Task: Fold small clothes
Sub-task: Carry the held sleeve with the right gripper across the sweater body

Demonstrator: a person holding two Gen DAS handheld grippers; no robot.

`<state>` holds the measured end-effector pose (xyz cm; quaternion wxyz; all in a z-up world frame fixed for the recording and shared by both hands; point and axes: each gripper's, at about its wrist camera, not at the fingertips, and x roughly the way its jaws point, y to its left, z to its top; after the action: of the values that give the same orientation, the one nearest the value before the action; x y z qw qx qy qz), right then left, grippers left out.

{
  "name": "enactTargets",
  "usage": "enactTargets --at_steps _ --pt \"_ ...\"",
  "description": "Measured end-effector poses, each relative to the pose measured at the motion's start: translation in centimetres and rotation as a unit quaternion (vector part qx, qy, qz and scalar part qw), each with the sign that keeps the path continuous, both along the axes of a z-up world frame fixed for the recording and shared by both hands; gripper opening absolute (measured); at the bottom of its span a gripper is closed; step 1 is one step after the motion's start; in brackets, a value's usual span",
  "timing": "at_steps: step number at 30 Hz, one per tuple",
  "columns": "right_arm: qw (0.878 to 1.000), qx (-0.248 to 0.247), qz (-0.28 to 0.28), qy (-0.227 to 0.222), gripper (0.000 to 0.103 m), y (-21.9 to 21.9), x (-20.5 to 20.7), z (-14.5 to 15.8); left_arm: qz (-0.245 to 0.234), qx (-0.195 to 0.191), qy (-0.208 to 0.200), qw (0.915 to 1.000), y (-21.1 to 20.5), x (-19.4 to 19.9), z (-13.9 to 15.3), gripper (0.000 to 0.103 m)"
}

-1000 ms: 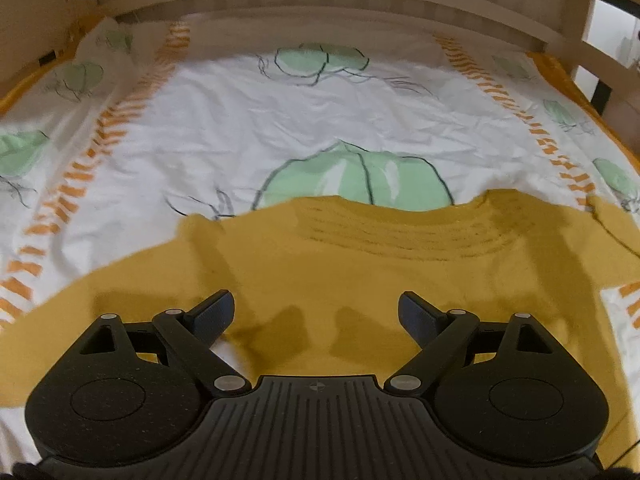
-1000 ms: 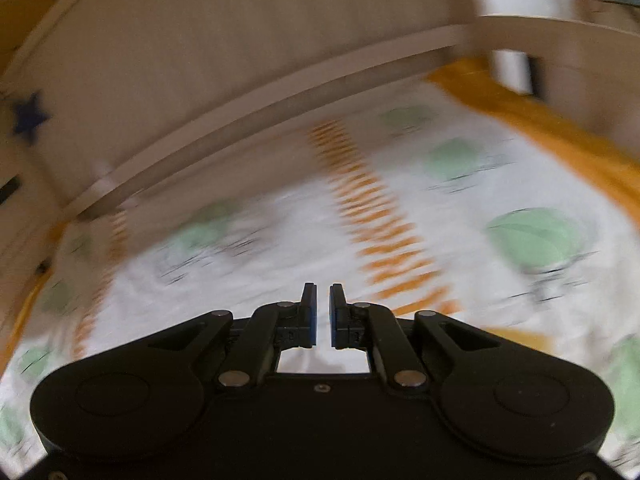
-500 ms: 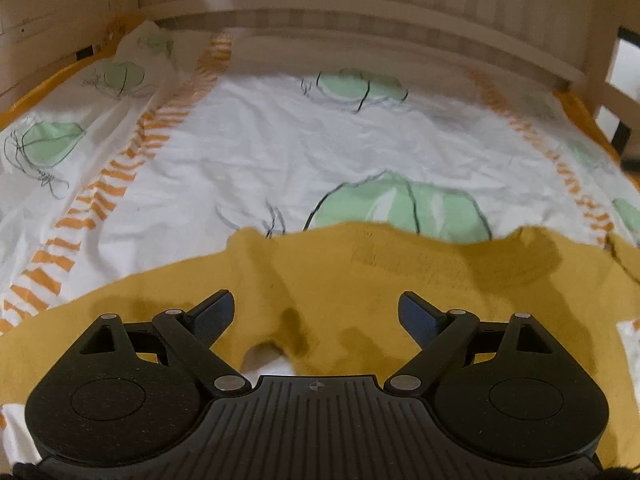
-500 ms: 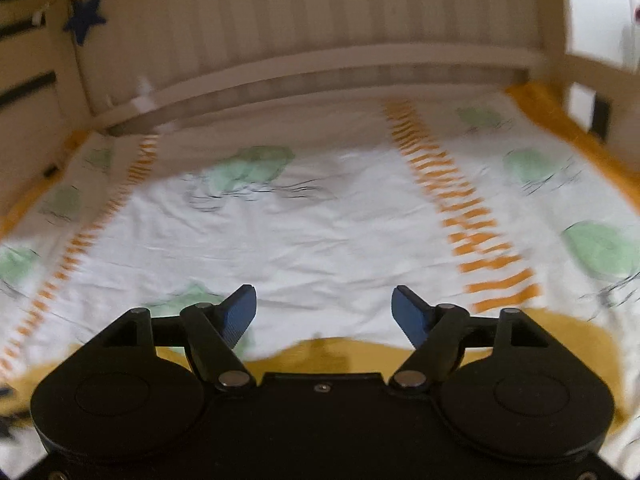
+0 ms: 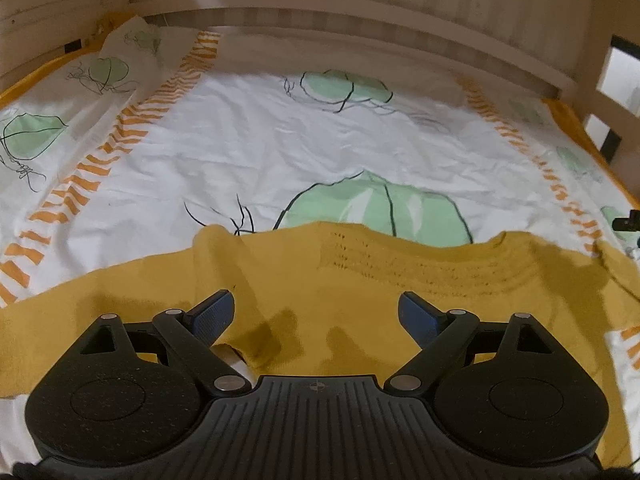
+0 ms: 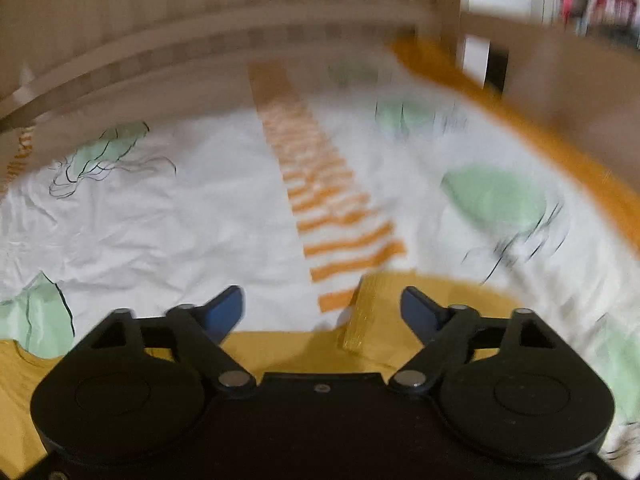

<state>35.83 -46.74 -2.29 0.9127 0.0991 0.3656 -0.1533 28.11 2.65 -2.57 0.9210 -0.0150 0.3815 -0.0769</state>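
A small mustard-yellow knit sweater (image 5: 360, 280) lies spread on the bed, its ribbed band toward the far side. My left gripper (image 5: 316, 314) is open and empty, hovering low over the sweater's middle, with a small fold just left of its left finger. My right gripper (image 6: 322, 310) is open and empty above the sweater's right part (image 6: 420, 304), where a ribbed cuff edge (image 6: 362, 316) lies between the fingers. The right wrist view is blurred.
The bed sheet (image 5: 280, 152) is white with green leaf prints and orange striped bands. A wooden slatted bed rail (image 5: 360, 4) curves around the far side, and a post and rail (image 6: 448, 28) stand at the far right. An orange border (image 6: 560, 152) runs along the sheet's right edge.
My right gripper has opened from shut and swung over the sweater's right sleeve. My left gripper stayed open and moved slightly back over the sweater, where a fold has risen at the left.
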Motion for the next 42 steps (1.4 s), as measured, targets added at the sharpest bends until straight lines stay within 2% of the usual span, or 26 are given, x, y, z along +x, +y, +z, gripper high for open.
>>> enactTargets --at_steps 2,5,10,14,16,17,18,23,29,37,42 --pt "1.0 0.005 -0.008 0.011 0.084 -0.9 1.0 -0.9 0.001 0.004 0.007 1.0 0.0 0.3 -0.5 0.09" --pt "0.999 -0.026 -0.001 0.034 0.083 -0.9 2.4 -2.2 0.004 0.002 0.018 0.9998 0.1 0.7 -1.0 0.089" --pt "0.996 -0.059 -0.005 0.066 0.07 -1.1 4.4 -4.4 0.006 0.001 0.03 0.9995 0.2 0.9 -1.6 0.089" --pt "0.991 -0.077 -0.004 0.106 0.051 -1.9 5.2 -6.6 0.007 0.003 0.035 0.9994 0.2 1.0 -1.7 0.089" --pt "0.989 -0.089 0.0 0.122 0.034 -2.0 5.1 -7.2 0.007 0.004 0.036 0.9993 0.2 1.1 -1.7 0.089" --pt "0.989 -0.086 0.002 0.119 0.015 -2.3 4.8 -7.1 0.007 0.004 0.036 0.9993 0.2 1.1 -1.7 0.089" --pt "0.989 -0.082 -0.002 0.12 0.012 -2.6 4.5 -6.9 0.007 0.004 0.036 0.9993 0.2 1.1 -1.7 0.089" --pt "0.994 -0.053 -0.013 0.091 0.011 -3.7 3.0 -3.5 0.015 0.005 0.037 0.9992 0.6 1.2 -1.3 0.089" --pt "0.999 0.013 0.021 0.045 0.011 -1.7 1.0 2.8 0.022 0.004 0.042 0.9989 1.4 1.3 -0.5 0.089" --pt "0.989 0.083 0.119 0.001 0.011 7.3 -0.3 8.8 0.036 -0.015 0.039 0.9985 3.3 1.1 1.1 0.089" --pt "0.974 0.122 0.189 -0.003 0.011 14.8 -0.1 9.5 0.046 -0.016 0.031 0.9983 4.6 1.1 1.9 0.089"
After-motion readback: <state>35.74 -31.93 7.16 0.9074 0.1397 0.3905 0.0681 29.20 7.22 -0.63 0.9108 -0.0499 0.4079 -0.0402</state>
